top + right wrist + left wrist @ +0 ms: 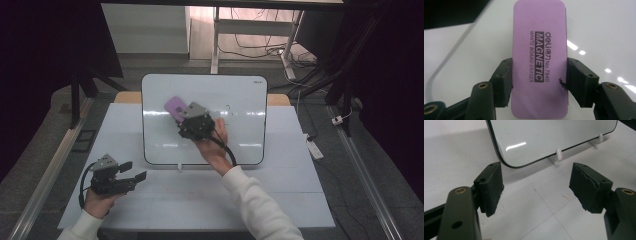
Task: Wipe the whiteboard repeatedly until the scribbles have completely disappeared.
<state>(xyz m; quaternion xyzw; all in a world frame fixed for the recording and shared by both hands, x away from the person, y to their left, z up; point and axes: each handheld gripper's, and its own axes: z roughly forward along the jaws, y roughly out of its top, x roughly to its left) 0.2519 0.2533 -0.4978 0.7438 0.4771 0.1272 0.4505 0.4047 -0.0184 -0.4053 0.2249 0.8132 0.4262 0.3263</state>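
A: Right gripper (pixel 186 116) status?

B: Clamped on the flat purple rectangular whiteboard eraser (pixel 539 57). Both pads pressed on its long sides, printed face towards the gripper camera. The right gripper view reads "MAGNETIC WHITE BOARD ERASER".

A: Where is the eraser?

B: Over the glossy white rounded-corner whiteboard (pixel 240 95), upper-left part of it, nearer the board's left edge than its right. Whether it touches the surface I can't tell.

A: And the board?

B: Sits on the white table (pixel 300 200), towards the far edge, roughly centred. Small white clips (pixel 558 153) hold its near edge.

A: Left gripper (pixel 133 171)?

B: Jaws wide apart, nothing between them. It's near the table's near-left corner, jaws pointing towards the board's near-left corner, well apart from the eraser. In the left gripper view bare table shows between the pads.
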